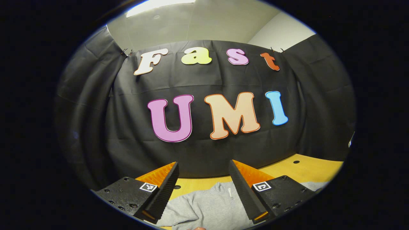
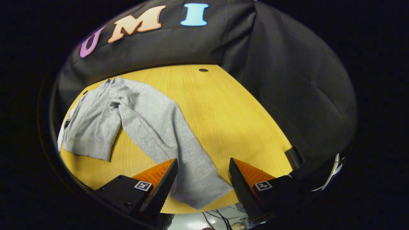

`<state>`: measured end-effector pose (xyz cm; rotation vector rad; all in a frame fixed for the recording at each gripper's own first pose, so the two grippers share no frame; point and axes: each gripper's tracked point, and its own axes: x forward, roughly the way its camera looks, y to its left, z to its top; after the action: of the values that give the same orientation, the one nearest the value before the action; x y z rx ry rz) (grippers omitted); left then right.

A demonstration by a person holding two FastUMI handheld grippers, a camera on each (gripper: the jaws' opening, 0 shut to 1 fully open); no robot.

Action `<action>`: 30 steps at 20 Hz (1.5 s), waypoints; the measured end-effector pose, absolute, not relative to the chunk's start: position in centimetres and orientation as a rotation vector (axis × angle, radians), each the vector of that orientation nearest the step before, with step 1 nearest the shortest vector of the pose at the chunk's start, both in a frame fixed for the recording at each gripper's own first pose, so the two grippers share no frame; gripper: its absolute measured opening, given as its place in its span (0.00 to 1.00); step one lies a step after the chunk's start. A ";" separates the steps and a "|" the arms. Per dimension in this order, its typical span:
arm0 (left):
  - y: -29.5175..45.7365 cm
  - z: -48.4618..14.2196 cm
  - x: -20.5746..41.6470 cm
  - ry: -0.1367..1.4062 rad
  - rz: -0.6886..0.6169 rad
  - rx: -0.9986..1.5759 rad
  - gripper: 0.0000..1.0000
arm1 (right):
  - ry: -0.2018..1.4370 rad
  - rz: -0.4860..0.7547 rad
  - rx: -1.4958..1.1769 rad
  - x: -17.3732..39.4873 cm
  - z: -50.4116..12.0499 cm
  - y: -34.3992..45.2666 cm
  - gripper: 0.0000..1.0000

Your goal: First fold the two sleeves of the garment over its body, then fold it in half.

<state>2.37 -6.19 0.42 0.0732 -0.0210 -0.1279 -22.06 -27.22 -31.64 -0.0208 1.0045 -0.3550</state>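
Both claws, the left claw and right claw, hung apart, the right poised over the sweatshirt's sleeve on the counter, likely to fold it.

Left gripper: jaws parted wide, both fingers free, nothing clamped between them. Tilted up, aimed roughly level rather than down. A small sliver of a hand shows at the bottom edge of the left gripper view; too little visible to tell its pose.

Right gripper: jaws likewise spread wide, fingers not pressing on anything. Pitched downward, looking down at a slant. Fingertips held above the surface, apart from it; contact cannot be confirmed.
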 end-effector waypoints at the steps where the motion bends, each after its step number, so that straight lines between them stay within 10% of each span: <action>1: -6.2 0.3 2.4 -0.017 -0.127 0.072 0.94 | 1.014 -0.363 -0.001 -22.3 -32.0 -27.2 1.00; 9: -5.5 0.3 2.3 -0.016 -0.108 0.093 0.93 | 1.138 -0.381 0.105 -23.7 -34.9 -26.6 0.97; 13: -4.8 0.1 2.2 -0.006 -0.091 0.106 0.93 | 1.148 -0.317 0.106 -23.1 -35.3 -25.4 0.70; 16: -4.8 0.3 2.2 -0.011 -0.086 0.108 0.94 | 1.155 -0.278 0.077 -22.8 -35.3 -24.4 0.20; 18: -5.1 0.3 2.3 -0.010 -0.087 0.106 0.92 | 1.153 -0.288 0.076 -22.5 -35.2 -24.2 0.10; 30: -0.7 0.9 0.8 -0.014 -0.005 0.125 0.94 | 0.946 -0.269 0.292 -12.1 -29.7 -21.8 0.03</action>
<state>0.81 -0.71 0.93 0.1250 -0.0143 -0.0050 -12.09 -21.82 -29.69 0.2924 0.9461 -0.2688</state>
